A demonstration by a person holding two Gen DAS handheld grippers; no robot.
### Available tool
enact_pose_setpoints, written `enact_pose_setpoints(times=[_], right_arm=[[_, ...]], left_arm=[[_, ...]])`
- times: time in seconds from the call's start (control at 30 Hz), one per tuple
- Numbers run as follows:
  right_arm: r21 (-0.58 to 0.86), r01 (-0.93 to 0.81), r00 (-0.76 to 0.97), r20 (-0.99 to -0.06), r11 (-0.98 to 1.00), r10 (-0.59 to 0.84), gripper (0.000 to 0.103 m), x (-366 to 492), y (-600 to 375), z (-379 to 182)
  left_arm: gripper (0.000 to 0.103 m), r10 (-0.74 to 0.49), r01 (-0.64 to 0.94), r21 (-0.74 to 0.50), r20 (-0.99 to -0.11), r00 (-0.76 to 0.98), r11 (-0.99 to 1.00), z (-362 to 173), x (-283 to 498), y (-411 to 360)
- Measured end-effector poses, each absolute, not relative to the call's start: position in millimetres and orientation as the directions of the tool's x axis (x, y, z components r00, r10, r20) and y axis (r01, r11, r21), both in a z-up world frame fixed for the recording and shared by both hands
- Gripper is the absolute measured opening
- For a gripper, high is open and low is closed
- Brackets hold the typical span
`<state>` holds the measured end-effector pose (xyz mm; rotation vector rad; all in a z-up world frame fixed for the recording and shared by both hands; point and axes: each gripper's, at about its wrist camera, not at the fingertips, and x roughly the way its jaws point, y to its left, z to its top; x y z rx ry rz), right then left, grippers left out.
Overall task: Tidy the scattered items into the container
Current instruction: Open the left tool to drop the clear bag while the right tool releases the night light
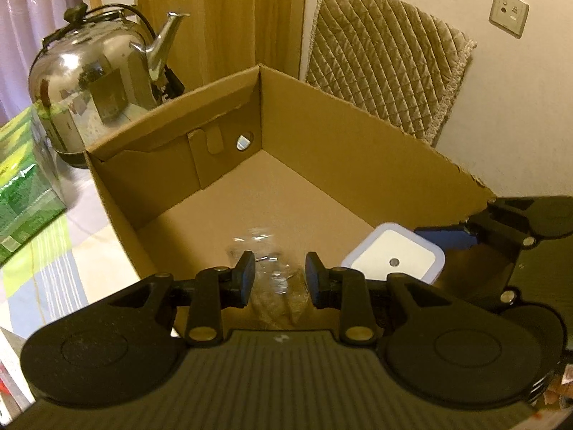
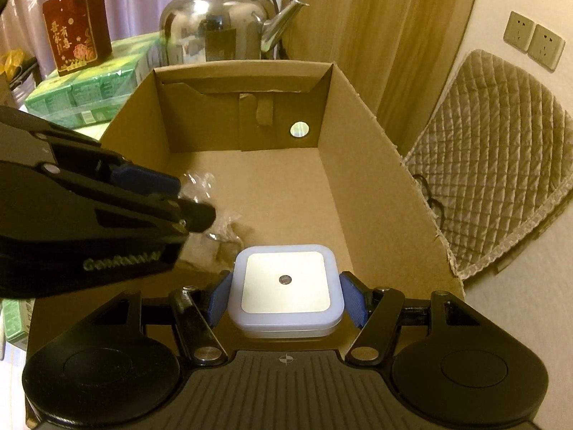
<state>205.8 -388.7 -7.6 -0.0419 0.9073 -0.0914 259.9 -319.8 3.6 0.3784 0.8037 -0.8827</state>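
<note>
An open cardboard box (image 1: 358, 150) (image 2: 361, 132) stands on the table, and both grippers reach into it. Between the pads of my left gripper (image 1: 279, 279) (image 2: 195, 200) is a crumpled clear plastic bag (image 1: 275, 283) (image 2: 224, 231) with brownish contents. The bag fills the gap, and its lower end reaches the box floor. My right gripper (image 2: 286, 299) is shut on a white square night light (image 2: 285, 283) (image 1: 394, 258), one blue pad (image 2: 352, 299) on each side, low over the near part of the box. In the left wrist view one right pad (image 1: 442, 238) shows behind the light.
A steel kettle (image 1: 96, 82) (image 2: 215, 25) stands behind the box. Green cartons (image 1: 21, 186) (image 2: 89, 86) are stacked to the left, with a red gift bag (image 2: 77, 36) on top. A quilted cushion (image 1: 386, 57) (image 2: 501, 161) leans on the wall to the right.
</note>
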Motion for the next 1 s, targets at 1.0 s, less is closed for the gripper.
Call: enact_pose_setpoints(times=[1.0], right_arm=[[-0.058,0.062,0.608,-0.789,0.996,-0.084,0.076,203,-385,-12]], left_arm=[[0.033,-0.554,0.793,-0.029,-0.730,0.399,0.609,16,257,-298]])
